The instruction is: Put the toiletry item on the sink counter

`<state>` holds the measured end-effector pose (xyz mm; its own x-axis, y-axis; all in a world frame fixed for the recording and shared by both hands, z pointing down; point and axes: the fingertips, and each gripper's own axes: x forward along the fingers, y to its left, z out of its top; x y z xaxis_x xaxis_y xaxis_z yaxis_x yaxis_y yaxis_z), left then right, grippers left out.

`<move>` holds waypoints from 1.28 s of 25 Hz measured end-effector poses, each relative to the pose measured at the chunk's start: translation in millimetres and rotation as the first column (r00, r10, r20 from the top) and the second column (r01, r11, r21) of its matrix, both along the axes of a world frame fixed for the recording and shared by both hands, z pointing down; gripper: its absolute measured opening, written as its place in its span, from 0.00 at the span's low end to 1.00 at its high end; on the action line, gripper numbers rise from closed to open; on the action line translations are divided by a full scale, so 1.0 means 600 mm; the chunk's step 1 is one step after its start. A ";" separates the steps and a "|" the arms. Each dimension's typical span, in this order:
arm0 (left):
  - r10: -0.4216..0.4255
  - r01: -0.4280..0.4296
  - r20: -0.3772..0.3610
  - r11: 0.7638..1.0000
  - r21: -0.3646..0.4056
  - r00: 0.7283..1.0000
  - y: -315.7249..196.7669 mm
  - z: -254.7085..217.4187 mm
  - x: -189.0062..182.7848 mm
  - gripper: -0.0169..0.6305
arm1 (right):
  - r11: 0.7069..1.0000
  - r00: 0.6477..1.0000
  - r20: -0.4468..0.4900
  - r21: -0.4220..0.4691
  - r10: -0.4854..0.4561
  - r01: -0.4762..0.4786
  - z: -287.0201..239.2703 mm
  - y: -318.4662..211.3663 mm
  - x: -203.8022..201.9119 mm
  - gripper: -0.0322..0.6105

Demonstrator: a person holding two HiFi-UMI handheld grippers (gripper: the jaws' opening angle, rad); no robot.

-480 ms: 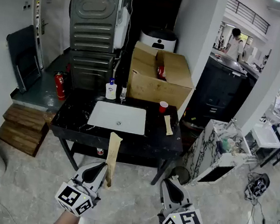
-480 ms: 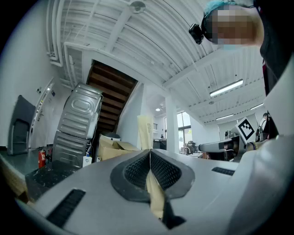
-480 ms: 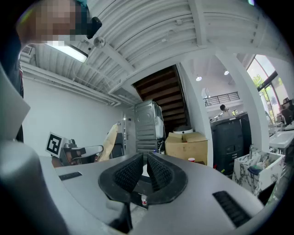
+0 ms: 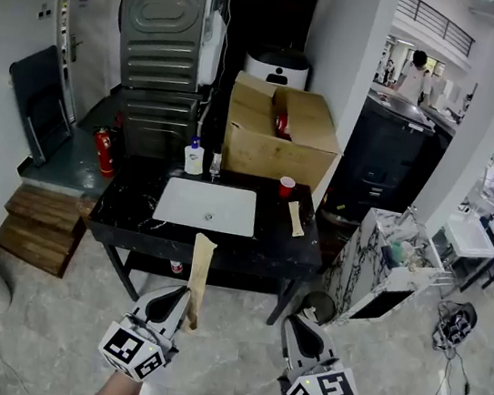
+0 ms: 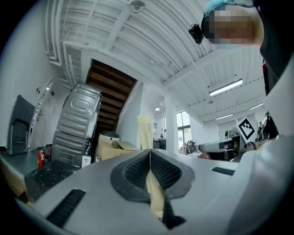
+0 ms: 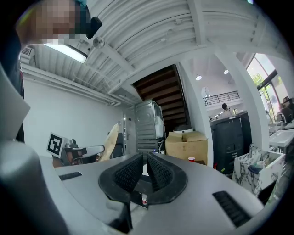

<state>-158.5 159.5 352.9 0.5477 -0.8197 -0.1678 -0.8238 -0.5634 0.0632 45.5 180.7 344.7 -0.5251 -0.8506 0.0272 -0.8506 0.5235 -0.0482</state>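
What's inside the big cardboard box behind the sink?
Only something red peeks out of the cardboard box. Its flaps and walls hide everything else inside.

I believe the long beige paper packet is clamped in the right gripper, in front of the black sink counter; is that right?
Not quite: the long beige paper packet is clamped in the left gripper, not the right, in front of the black sink counter. The left gripper view shows its pads shut on the packet, and the right gripper has nothing between its jaws.
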 end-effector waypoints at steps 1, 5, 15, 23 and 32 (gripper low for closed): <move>0.000 0.000 0.001 1.000 0.000 1.000 0.000 0.000 0.000 0.05 | 1.000 1.000 0.000 -0.001 0.001 -0.001 0.000 0.000 0.001 0.12; 0.003 -0.003 0.001 1.000 0.002 1.000 0.002 -0.004 0.004 0.05 | 1.000 1.000 -0.002 -0.001 0.003 -0.003 -0.003 0.002 0.004 0.12; 0.006 -0.006 -0.007 1.000 0.003 1.000 -0.001 -0.005 0.014 0.05 | 1.000 1.000 0.022 -0.006 0.022 -0.022 -0.004 -0.003 0.021 0.12; 0.011 -0.011 -0.004 1.000 0.001 1.000 -0.001 0.000 0.027 0.05 | 1.000 1.000 0.030 -0.010 0.003 -0.003 0.003 -0.002 0.027 0.11; 0.021 -0.021 0.009 1.000 0.004 1.000 0.000 -0.003 0.069 0.05 | 1.000 0.998 0.059 -0.003 0.009 -0.009 0.000 -0.003 0.069 0.11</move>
